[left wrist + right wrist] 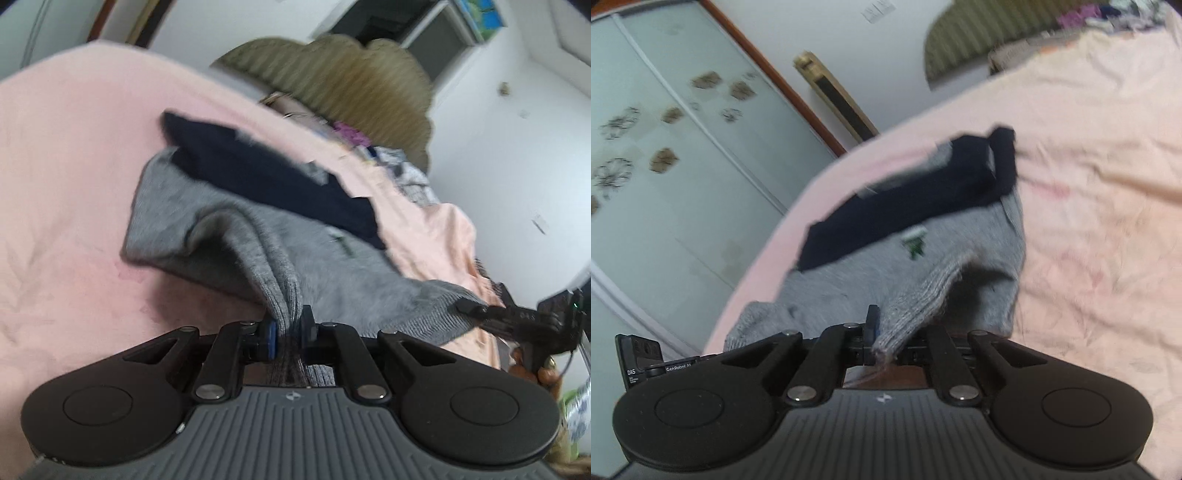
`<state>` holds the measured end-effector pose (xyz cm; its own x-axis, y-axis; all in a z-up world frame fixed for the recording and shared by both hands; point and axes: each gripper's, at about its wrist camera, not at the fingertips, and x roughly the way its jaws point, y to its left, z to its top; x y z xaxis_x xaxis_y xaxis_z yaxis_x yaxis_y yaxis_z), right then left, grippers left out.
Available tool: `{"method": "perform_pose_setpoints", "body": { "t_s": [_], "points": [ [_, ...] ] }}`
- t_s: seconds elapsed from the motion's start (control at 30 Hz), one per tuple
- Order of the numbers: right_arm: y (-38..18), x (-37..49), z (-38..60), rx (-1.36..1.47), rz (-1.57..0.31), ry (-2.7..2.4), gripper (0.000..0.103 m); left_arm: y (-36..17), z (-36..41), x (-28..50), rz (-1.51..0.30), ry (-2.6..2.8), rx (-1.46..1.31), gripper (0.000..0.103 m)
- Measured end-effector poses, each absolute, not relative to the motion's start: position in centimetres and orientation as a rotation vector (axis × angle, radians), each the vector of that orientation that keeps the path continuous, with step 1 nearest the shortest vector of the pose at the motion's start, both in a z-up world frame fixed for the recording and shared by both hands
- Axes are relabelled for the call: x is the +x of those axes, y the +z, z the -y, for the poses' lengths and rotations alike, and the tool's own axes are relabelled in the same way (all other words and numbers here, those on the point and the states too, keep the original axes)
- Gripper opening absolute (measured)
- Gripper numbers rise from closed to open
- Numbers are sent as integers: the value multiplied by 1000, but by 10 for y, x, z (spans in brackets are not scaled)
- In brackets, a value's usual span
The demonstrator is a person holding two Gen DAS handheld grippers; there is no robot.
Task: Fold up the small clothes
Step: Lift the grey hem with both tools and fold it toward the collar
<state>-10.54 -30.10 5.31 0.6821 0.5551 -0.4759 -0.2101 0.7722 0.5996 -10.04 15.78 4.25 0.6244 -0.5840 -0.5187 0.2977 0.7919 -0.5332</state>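
Over the pink bedsheet [66,177], my left gripper [287,328] pinches the grey sweater [229,221] hem. Only my right gripper [886,338] view, clamped on its ribbed edge, shows its green logo [915,243].

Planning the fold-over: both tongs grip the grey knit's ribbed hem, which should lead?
Probably neither alone. Left tongs and right tongs are both shut on the grey sweater hem, lifted off the pink bedspread; carry them forward together.
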Motion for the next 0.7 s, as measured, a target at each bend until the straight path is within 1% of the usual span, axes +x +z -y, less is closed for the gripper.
{"method": "perform_pose_setpoints", "body": {
  "t_s": [0.1, 0.27, 0.43, 0.7],
  "points": [
    [64, -121, 301, 522, -674, 470, 6, 55, -158, -119, -708, -536, -386, 12],
    [67, -134, 301, 510, -679, 451, 6, 53, -170, -127, -708, -474, -397, 12],
    [81, -144, 299, 495, -640, 465, 6, 85, -167, -142, -609, -508, -350, 12],
    [106, -125, 290, 483, -555, 454, 6, 124, -154, -109, -584, -480, -338, 12]
  ]
}}
